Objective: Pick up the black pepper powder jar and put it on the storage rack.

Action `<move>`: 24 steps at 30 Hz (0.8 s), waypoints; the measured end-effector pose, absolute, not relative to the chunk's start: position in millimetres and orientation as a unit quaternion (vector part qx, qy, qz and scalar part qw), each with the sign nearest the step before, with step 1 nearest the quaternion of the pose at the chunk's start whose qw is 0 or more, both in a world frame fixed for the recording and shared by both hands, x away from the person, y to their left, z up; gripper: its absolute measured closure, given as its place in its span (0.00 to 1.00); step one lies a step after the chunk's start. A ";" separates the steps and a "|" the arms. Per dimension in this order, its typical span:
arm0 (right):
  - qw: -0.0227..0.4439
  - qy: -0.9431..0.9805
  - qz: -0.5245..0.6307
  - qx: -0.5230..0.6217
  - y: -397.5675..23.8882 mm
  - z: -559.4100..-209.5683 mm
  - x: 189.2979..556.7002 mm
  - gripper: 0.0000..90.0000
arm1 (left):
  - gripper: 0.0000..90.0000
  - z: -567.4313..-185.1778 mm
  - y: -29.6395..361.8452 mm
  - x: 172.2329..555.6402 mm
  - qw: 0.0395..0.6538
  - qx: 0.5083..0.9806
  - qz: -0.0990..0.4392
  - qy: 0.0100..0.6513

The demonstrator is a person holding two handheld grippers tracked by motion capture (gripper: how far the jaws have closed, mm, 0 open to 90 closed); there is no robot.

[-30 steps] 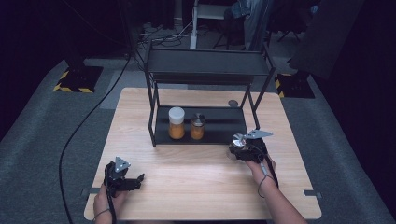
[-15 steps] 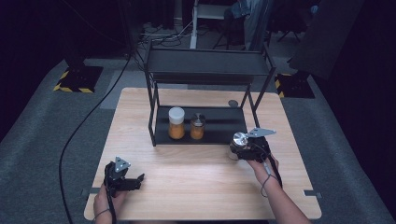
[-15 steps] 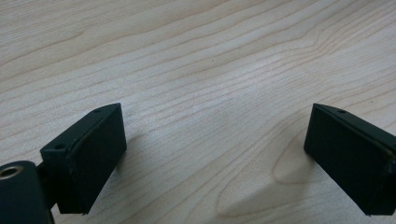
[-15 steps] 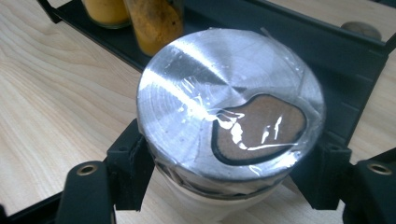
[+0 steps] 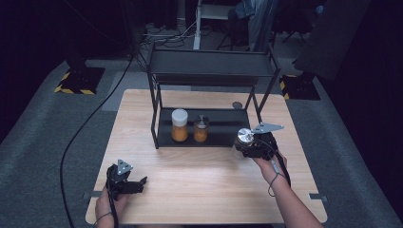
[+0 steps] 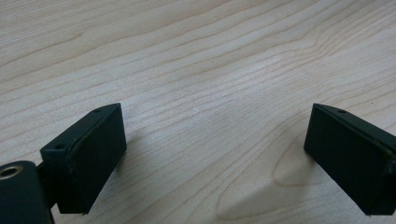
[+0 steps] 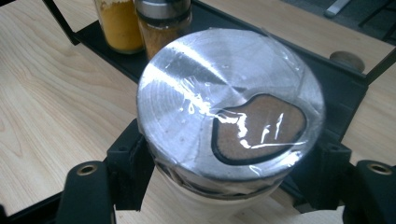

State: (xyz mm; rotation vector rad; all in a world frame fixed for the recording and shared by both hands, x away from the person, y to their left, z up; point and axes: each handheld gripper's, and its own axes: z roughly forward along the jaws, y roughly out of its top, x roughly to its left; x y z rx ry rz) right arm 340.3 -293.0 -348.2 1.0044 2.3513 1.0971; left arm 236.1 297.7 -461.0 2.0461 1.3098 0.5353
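My right gripper (image 5: 244, 146) is shut on a spice jar (image 5: 244, 137) and holds it upright just off the table, in front of the right end of the black rack (image 5: 211, 66). In the right gripper view the jar's (image 7: 229, 112) silver lid has a brown shaker opening under clear film, and the pads (image 7: 128, 170) press on its sides below the lid. My left gripper (image 5: 139, 185) rests on the table near the front left. Its jaws (image 6: 215, 158) stand wide open over bare wood.
On the rack's lower shelf (image 5: 223, 128) stand a white-lidded jar of orange powder (image 5: 179, 125) and a silver-lidded jar (image 5: 201, 129), left of centre. A small round brown object (image 5: 237, 105) lies on the table behind the rack. The wooden table (image 5: 204, 180) extends between the two grippers.
The right gripper has risen with the spice jar and shifted slightly toward the rack. The left gripper has stayed where it was.
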 end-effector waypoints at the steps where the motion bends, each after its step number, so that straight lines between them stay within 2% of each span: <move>1: 0.179 0.832 0.388 0.354 -292.8 -346.1 341.0 0.35 | 0.06 -461.0 297.7 236.1 0.321 0.779 0.204 0.499; 24: 0.189 0.836 0.382 0.346 -271.7 -311.4 373.2 0.35 | 0.06 -461.1 297.3 235.9 0.321 0.778 0.204 0.500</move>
